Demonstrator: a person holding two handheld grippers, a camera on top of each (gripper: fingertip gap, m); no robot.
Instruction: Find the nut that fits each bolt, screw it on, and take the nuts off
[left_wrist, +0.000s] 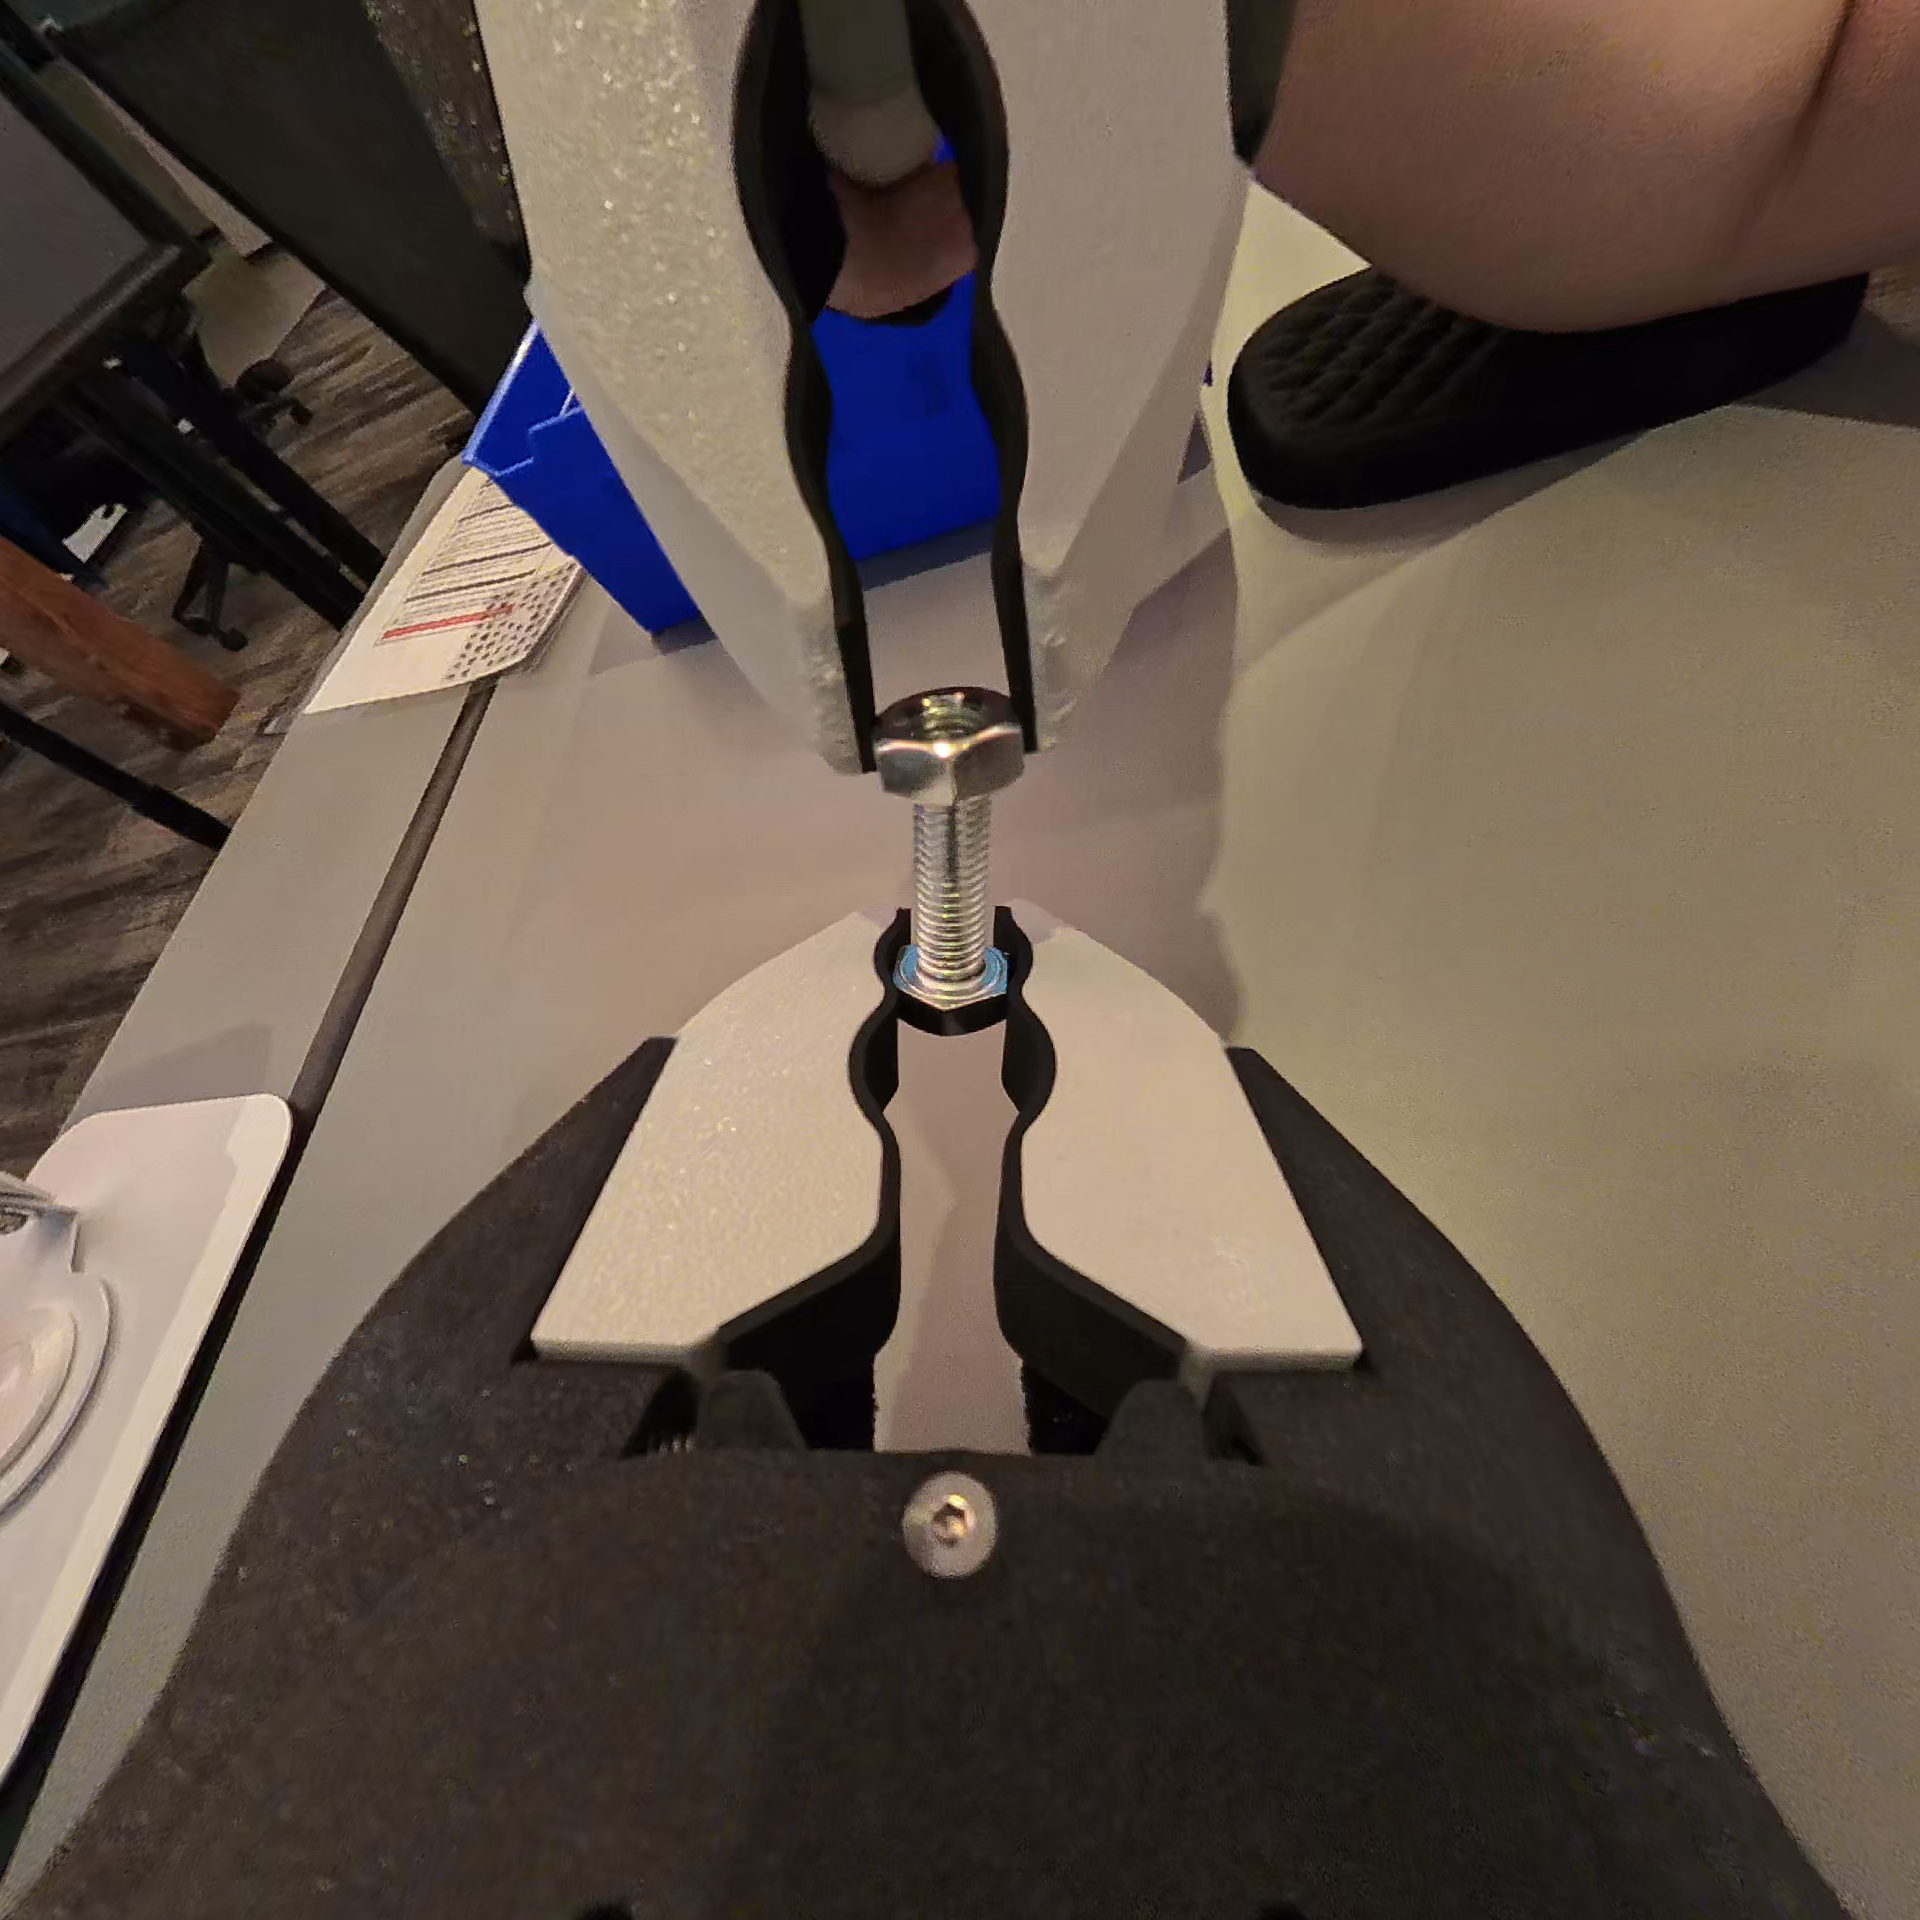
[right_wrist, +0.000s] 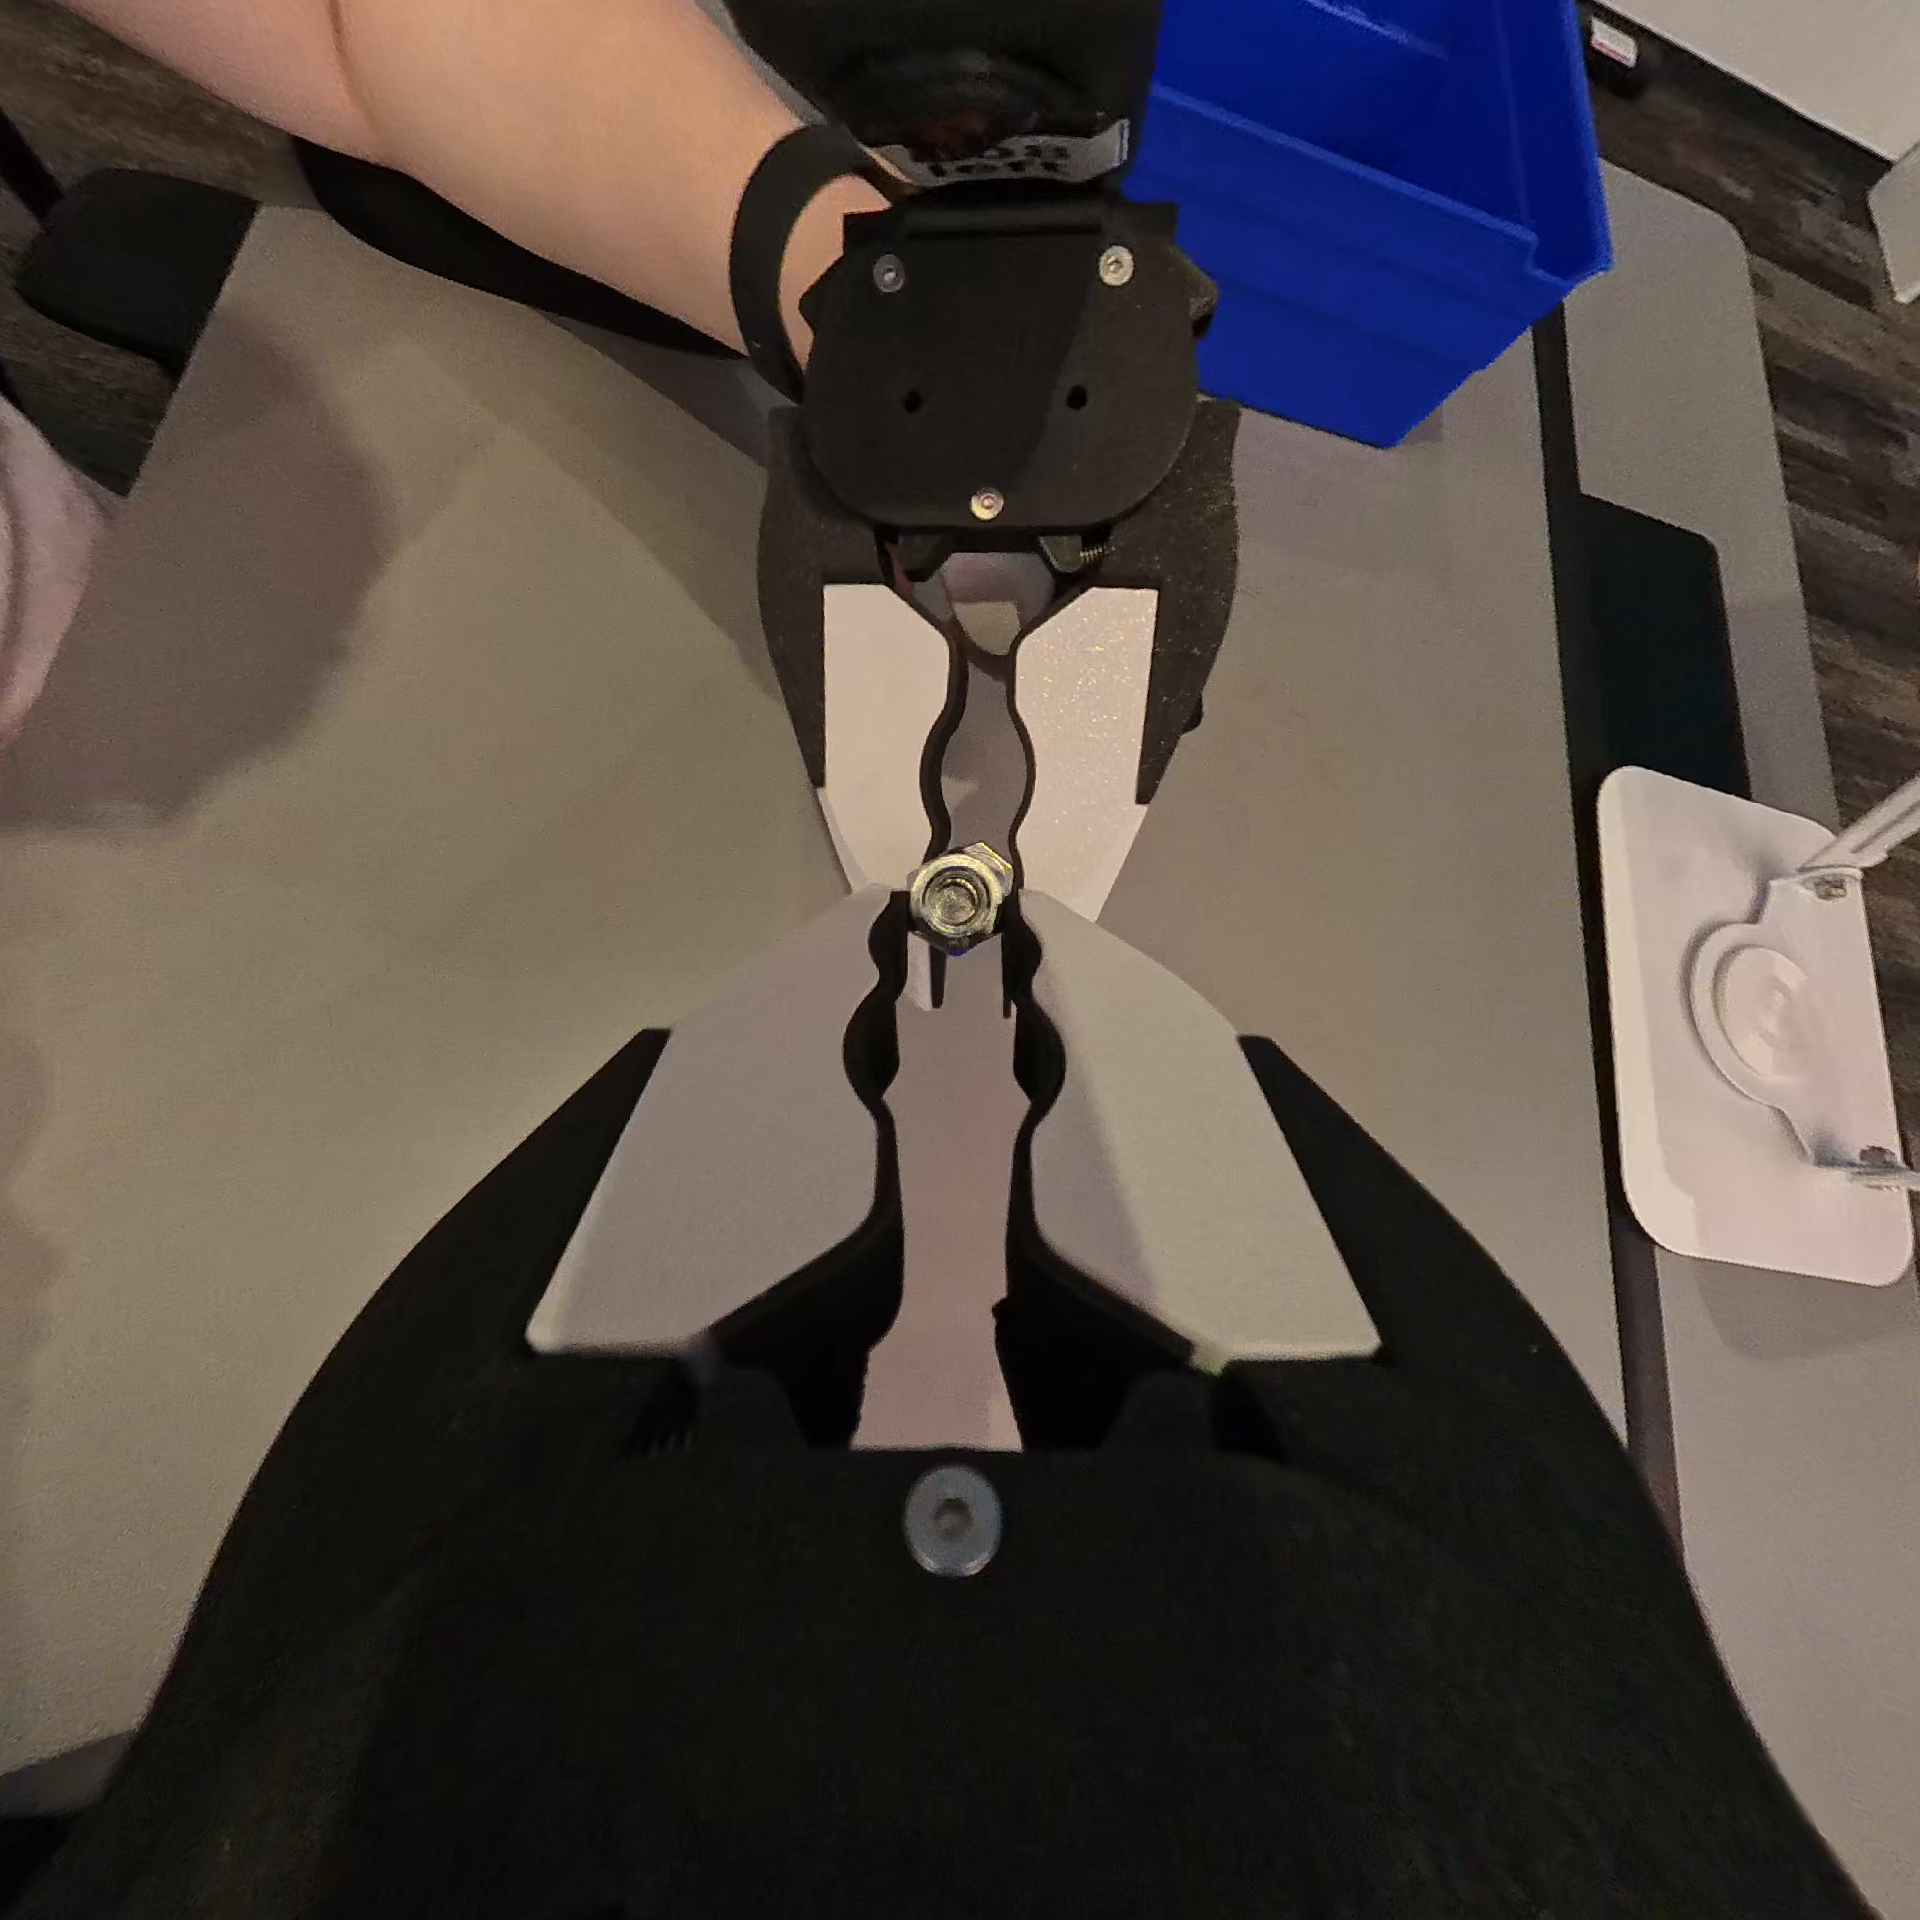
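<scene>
Leftward only: bolt (left_wrist: 948, 883) threads (side-on)

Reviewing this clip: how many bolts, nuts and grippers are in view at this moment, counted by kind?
bolt: 1
nut, on the bolt's far end: 1
grippers, left gripper and right gripper: 2
Total: 4

From my feed the grey counter (right_wrist: 416, 935) lies open on the forearm side, while the blue bin (right_wrist: 1382, 208) crowds the space behind the left gripper (right_wrist: 971, 862) and a white tray (right_wrist: 1662, 1195) occupies the adjoining counter edge.
</scene>
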